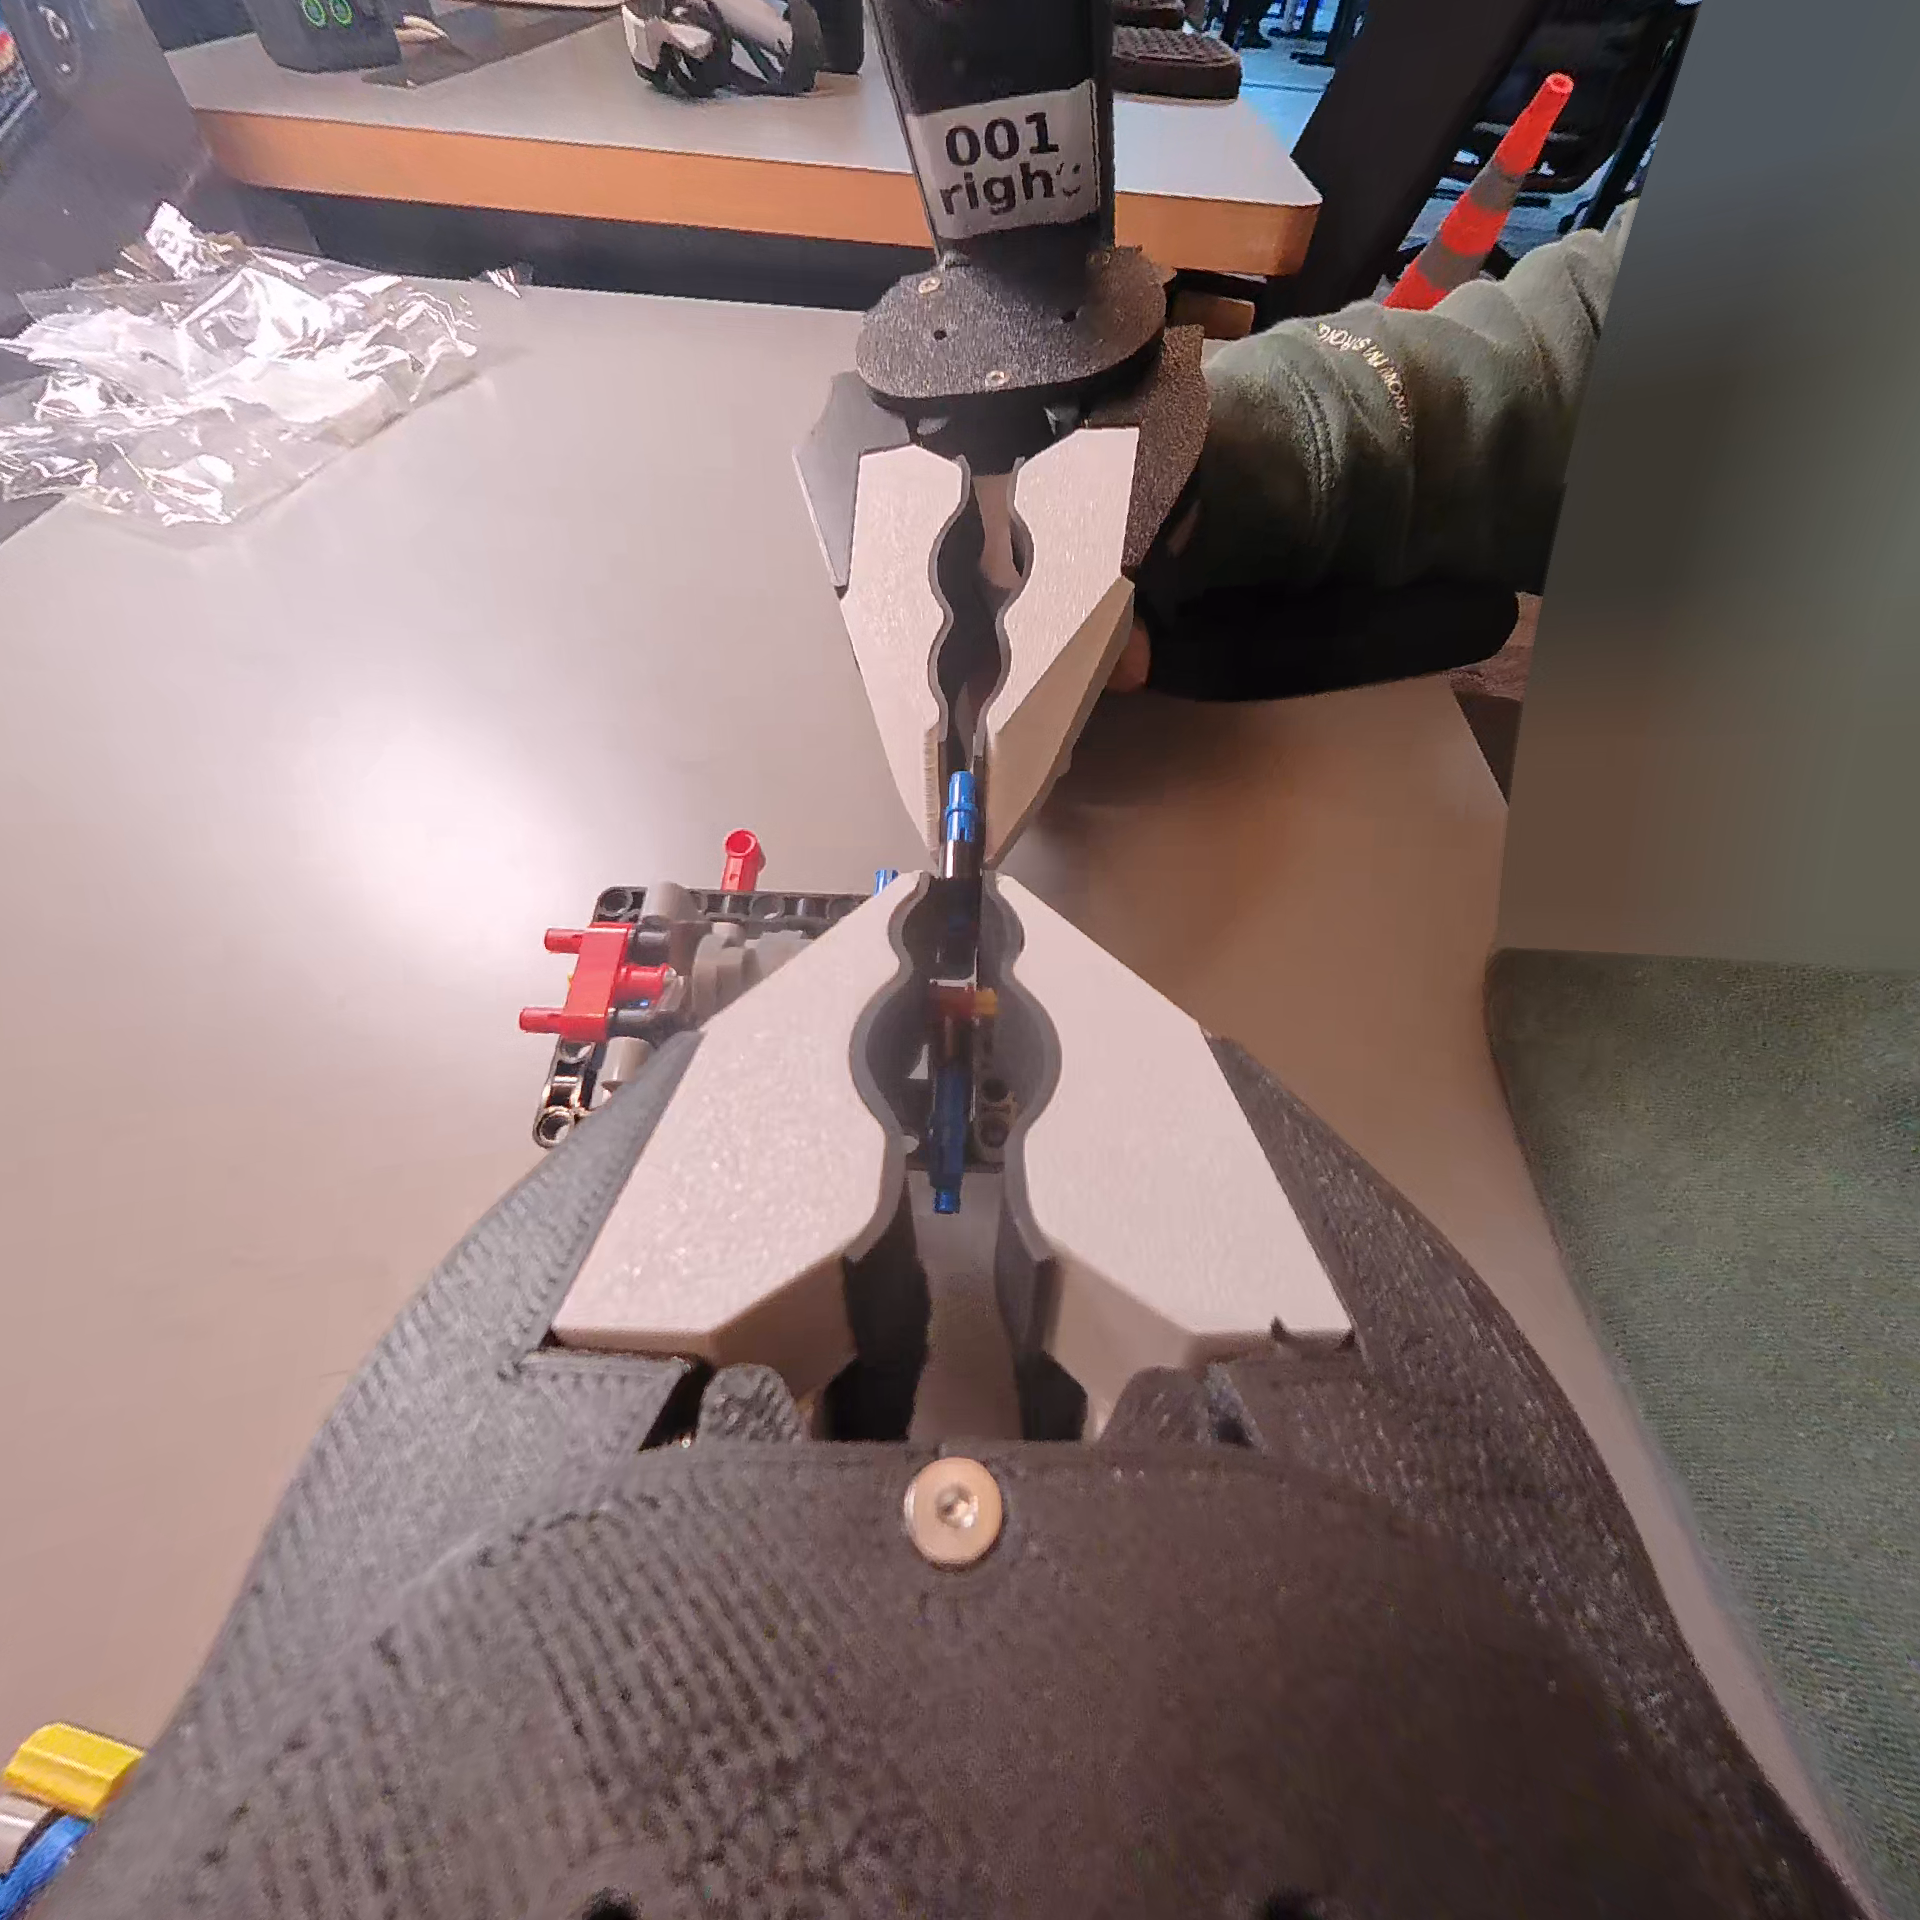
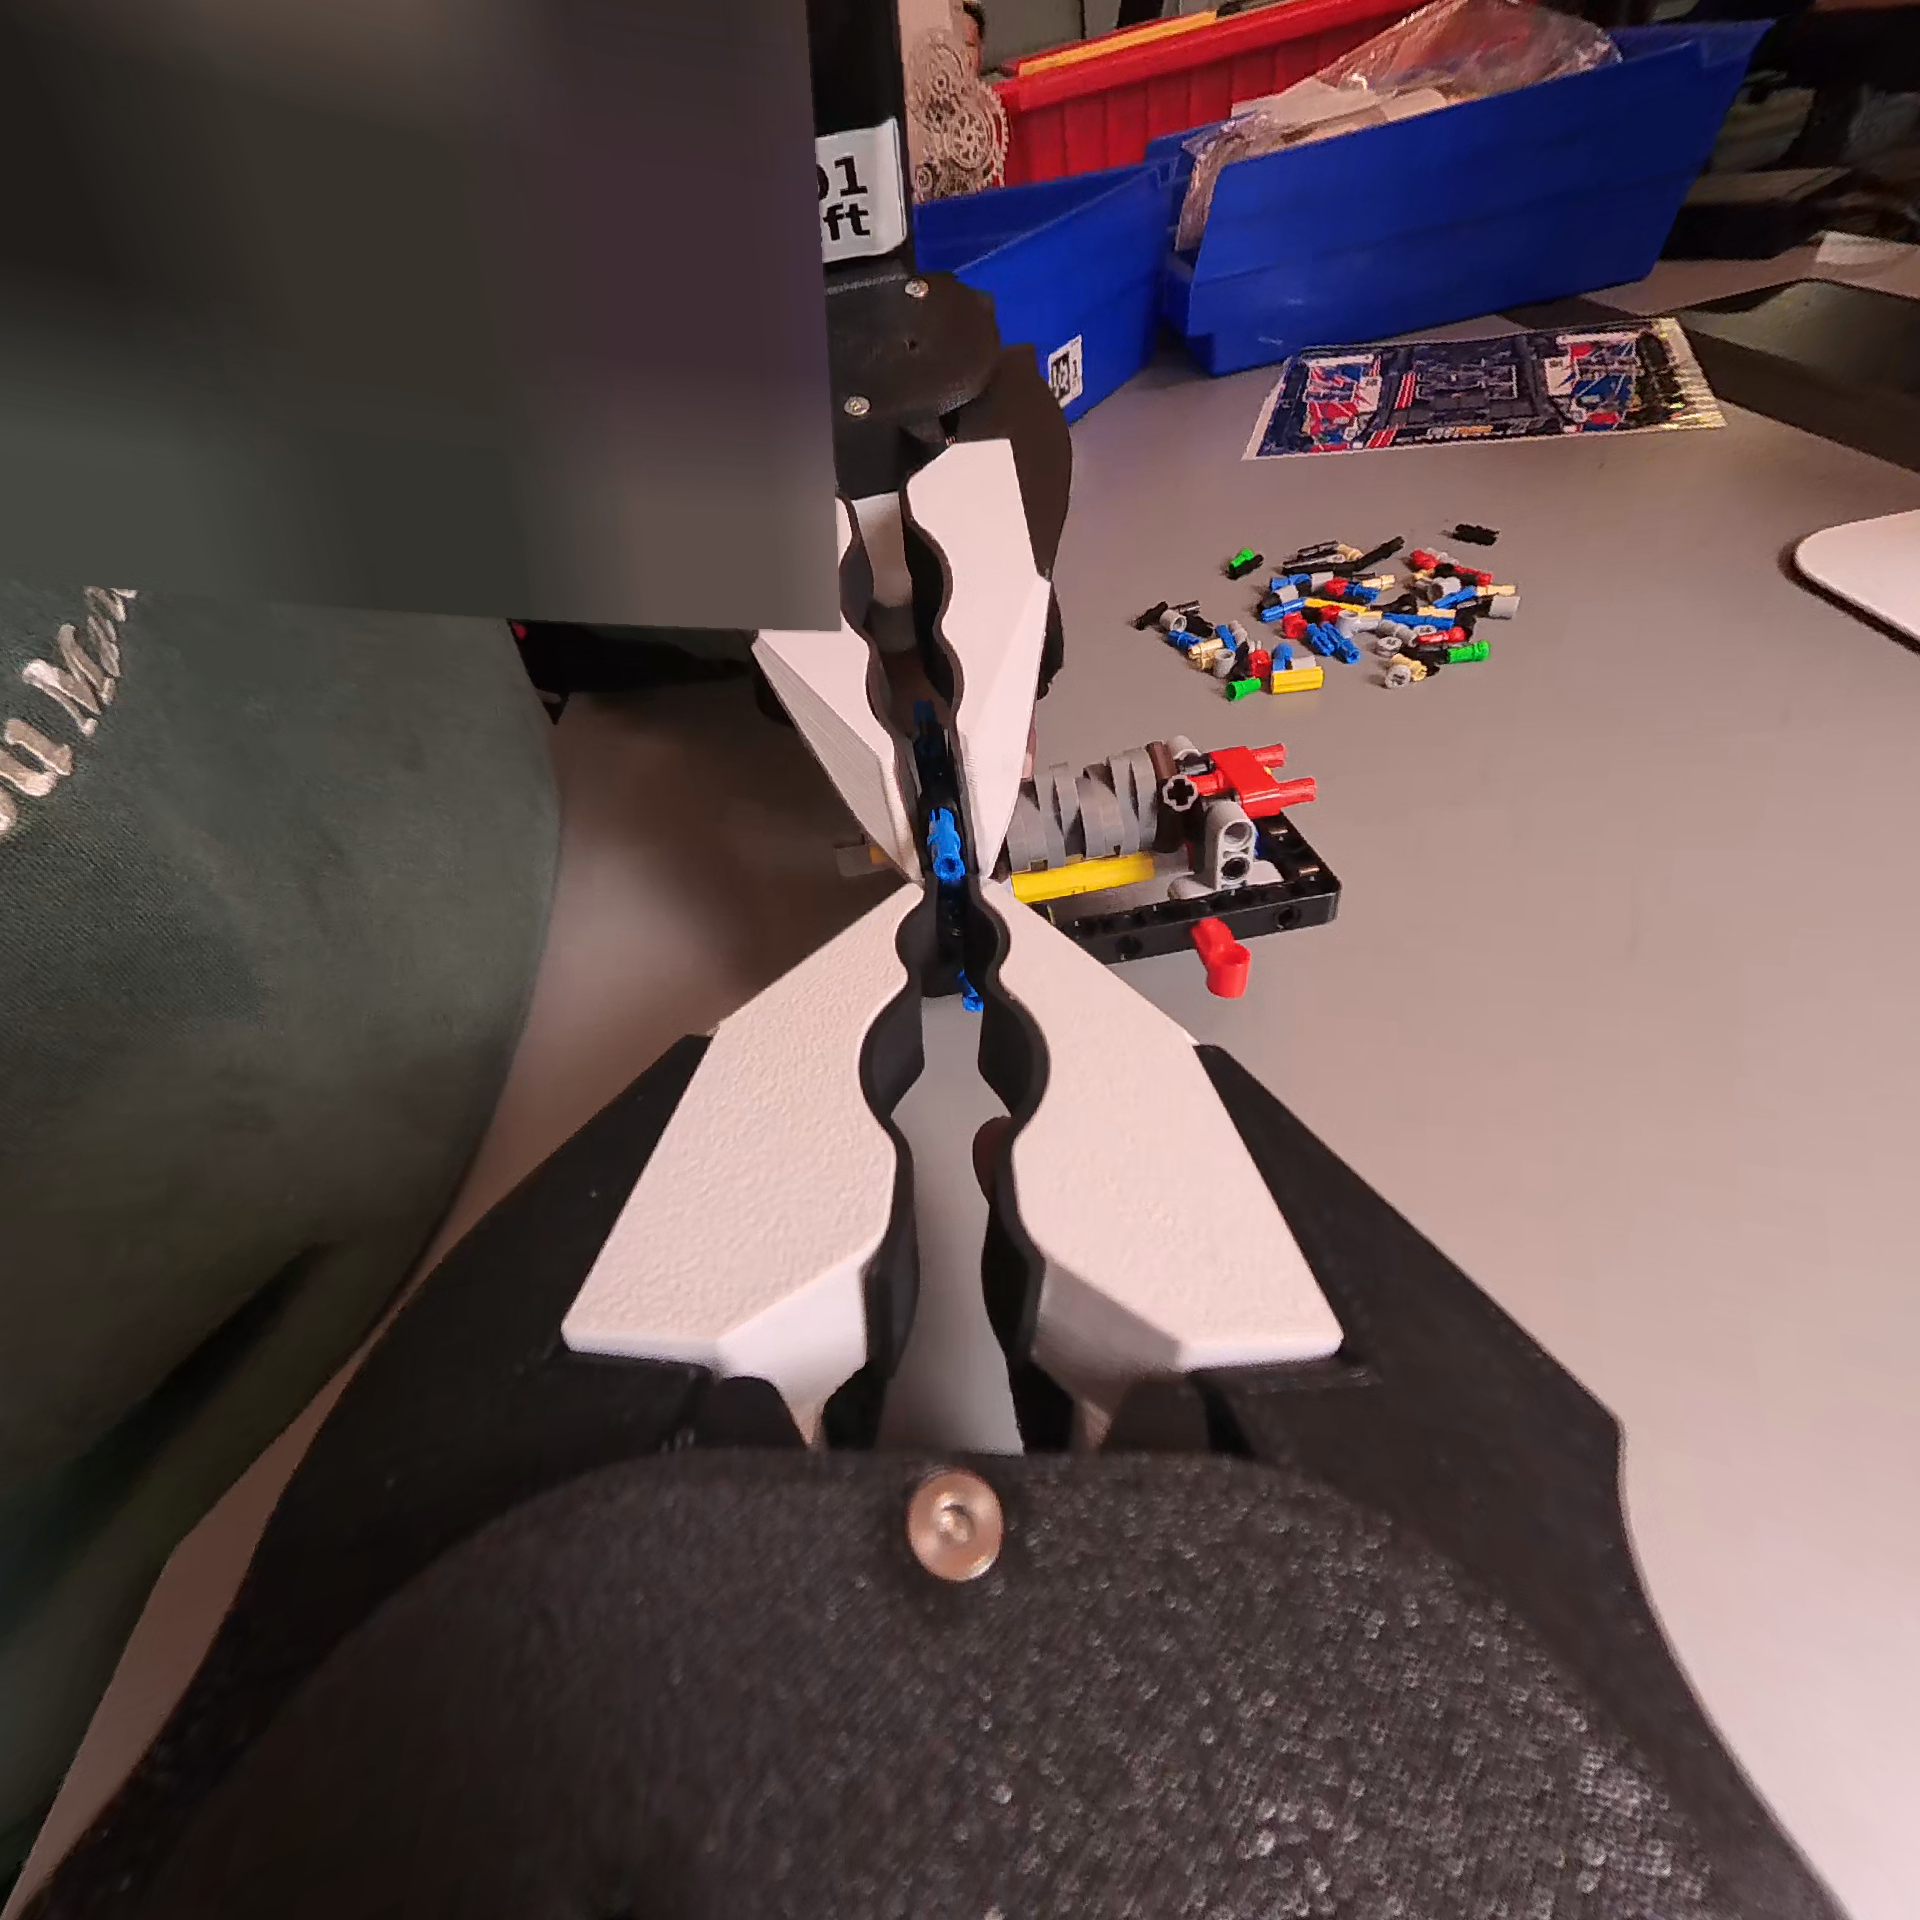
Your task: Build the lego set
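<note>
Left wrist view: left tongs (image 1: 951, 894) clamp a black beam (image 1: 954, 935) meeting the blue pin (image 1: 961, 821) pinched in the right tongs (image 1: 961, 790), lego frame (image 1: 665, 977) on the counter (image 1: 312, 727) behind; right wrist view: right tongs (image 2: 951, 904) tip-to-tip with the left tongs (image 2: 940, 821), frame (image 2: 1174, 842) just beside, loose pieces (image 2: 1351, 618) toward the far edge.

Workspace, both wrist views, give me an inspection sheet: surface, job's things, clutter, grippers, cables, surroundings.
Surface: grey tabletop, bare in the middle.
Job's things: partly built black-framed lego assembly with red, yellow and grey parts; pile of small loose coloured lego pieces; printed sheet.
Clutter: crumpled clear plastic bags.
Grippers: left gripper and right gripper meet tip to tip, fingers closed on a small blue and black lego piece between them.
Cables: nothing seen.
Surroundings: blue plastic bins, red bin, orange cone, second table.
</note>
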The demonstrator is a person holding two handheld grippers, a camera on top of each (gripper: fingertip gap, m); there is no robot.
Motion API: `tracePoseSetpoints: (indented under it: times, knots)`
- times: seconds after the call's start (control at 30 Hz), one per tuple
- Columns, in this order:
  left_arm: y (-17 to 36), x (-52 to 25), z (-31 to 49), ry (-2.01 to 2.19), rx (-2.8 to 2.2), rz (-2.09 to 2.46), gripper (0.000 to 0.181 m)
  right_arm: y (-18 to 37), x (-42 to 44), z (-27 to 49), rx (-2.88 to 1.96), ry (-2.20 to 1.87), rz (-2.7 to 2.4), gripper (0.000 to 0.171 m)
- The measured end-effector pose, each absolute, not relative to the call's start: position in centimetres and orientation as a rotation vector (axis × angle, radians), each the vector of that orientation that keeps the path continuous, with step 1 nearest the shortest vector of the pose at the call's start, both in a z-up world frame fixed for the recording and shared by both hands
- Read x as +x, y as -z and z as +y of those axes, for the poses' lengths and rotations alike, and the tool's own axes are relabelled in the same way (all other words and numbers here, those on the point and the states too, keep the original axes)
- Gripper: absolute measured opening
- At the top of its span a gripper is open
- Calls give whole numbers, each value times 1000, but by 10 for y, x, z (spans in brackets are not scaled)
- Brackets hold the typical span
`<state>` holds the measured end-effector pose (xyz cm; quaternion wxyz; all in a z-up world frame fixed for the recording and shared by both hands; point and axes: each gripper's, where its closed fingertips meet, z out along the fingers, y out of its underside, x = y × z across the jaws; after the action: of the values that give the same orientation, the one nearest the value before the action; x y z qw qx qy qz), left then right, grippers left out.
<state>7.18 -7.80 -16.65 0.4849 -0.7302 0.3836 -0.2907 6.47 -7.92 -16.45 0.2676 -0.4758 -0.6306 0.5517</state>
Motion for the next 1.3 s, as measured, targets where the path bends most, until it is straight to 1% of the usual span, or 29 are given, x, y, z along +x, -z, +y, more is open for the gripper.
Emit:
tracePoseSetpoints:
  times: [1.3]
  knots:
    - [158,72,-82,688,-1747,946,6,155,68,-81,-1236,-1588,-1667,1]
